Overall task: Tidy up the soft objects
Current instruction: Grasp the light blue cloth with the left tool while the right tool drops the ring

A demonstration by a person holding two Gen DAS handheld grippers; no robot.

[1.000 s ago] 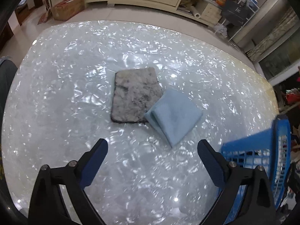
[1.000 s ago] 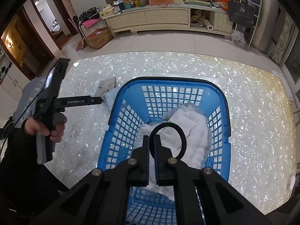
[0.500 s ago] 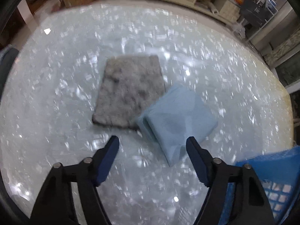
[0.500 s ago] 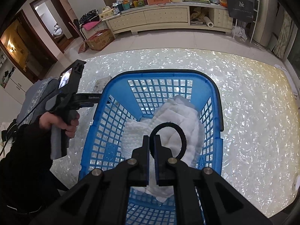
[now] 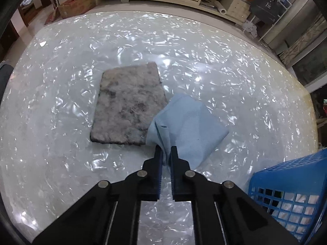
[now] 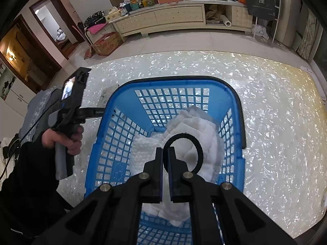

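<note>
Left gripper (image 5: 166, 150): jaws nearly closed, pinching a bunched near corner of the light blue cloth (image 5: 192, 126). Fabric is gathered into a ridge between the two fingers; the remainder of the cloth lies spread on the pearly table (image 5: 61, 94), fanning away to the right. Its left edge touches (possibly overlaps slightly) the lower right corner of the grey fuzzy mat (image 5: 127, 104), which lies flat near the table's middle.

Right gripper (image 6: 165, 153): jaws closed down to a thin slit, gripping a black ring (image 6: 185, 153). The ring stands out past the fingertips to the right, over the white quilted cloth (image 6: 206, 134). That cloth sits crumpled inside the blue basket (image 6: 106, 143), against its far right side. Whether the ring touches the cloth, cannot tell.

View differences:
- Left wrist view shows only a corner of the basket at lower right, white cloth visible through the mesh; basket stands near the table's right edge, apart from the blue cloth.
- Right wrist view shows the person's left hand (image 6: 61, 140) around the left gripper's handle, at the basket's left side (fingertips hidden behind the basket rim). A sliver of the grey mat shows beyond the rim.
- Blue cloth not visible in the right wrist view.
</note>
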